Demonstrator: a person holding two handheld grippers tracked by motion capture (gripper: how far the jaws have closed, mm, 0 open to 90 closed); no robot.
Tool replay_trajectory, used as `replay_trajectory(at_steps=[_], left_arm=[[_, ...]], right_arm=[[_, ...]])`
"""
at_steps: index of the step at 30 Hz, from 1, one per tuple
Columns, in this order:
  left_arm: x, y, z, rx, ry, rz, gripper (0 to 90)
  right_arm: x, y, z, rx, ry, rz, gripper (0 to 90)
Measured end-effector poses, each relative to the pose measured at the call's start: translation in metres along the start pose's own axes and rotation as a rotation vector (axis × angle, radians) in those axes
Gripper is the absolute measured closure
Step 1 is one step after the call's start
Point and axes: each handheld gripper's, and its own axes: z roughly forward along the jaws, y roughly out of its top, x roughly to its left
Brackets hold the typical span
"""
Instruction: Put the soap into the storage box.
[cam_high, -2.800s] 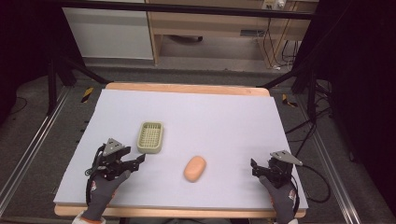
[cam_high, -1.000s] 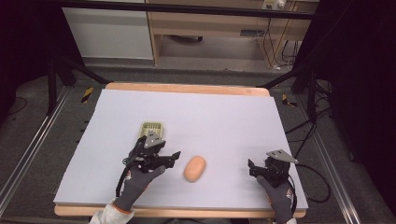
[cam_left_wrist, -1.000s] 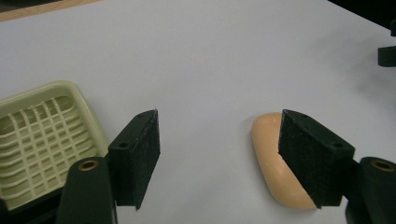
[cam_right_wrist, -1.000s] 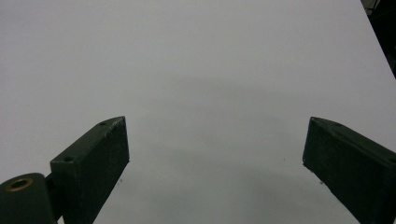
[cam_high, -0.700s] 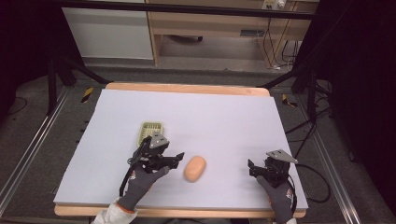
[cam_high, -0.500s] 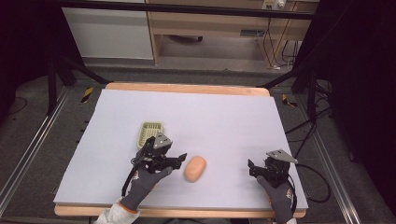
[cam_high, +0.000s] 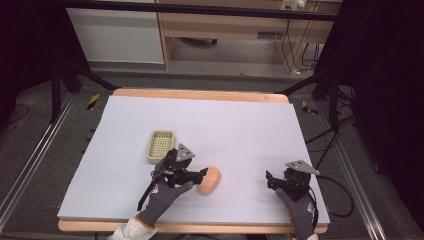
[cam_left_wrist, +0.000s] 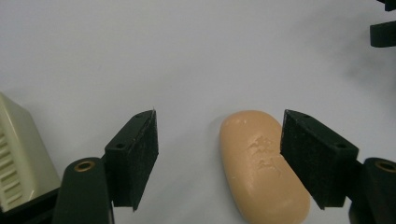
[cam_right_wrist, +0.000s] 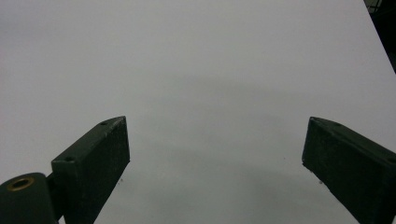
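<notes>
On the left half of the high view, just below centre, a pale green slotted dish (cam_high: 160, 146) sits on the white table (cam_high: 240, 125), and right beside it the left gripper (cam_high: 199, 175) reaches toward a peach-coloured soap bar (cam_high: 209, 180) that lies near the lower middle of the frame. From the left gripper view the jaws stand wide apart, one on either side of the soap (cam_left_wrist: 264, 168); the right-hand pad looks to be at or nearly against its long flank, though I cannot tell whether it touches, while the left-hand pad is well clear, with bare table between. The bar lies flat, stamped face up, its long axis running roughly along the jaws. I would judge it stiff and fairly light, but smooth and rounded, so apt to slip or squirt out if pinched near a tapering end. The safest hold seems to be across the two long sides at the middle, pads set low and square, closing gently until it is snug. A corner of the dish (cam_left_wrist: 18, 154) shows at the lower left of that view, close to the near jaw, so the closing jaw might brush it. Farther over, at the lower right of the high view, the right gripper (cam_high: 272, 181) rests near the table's front edge, well apart from the soap, its jaws spread wide over bare table in the right gripper view.
</notes>
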Motion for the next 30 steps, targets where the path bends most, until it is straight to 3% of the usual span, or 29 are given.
replay_trajectory(at_steps=[30], left_arm=[[-0.026, -0.006, 0.028, 0.071, -0.017, 0.046, 23.9]], right_arm=[[0.0, 0.0, 0.0, 0.013, 0.008, -0.003, 7.8]])
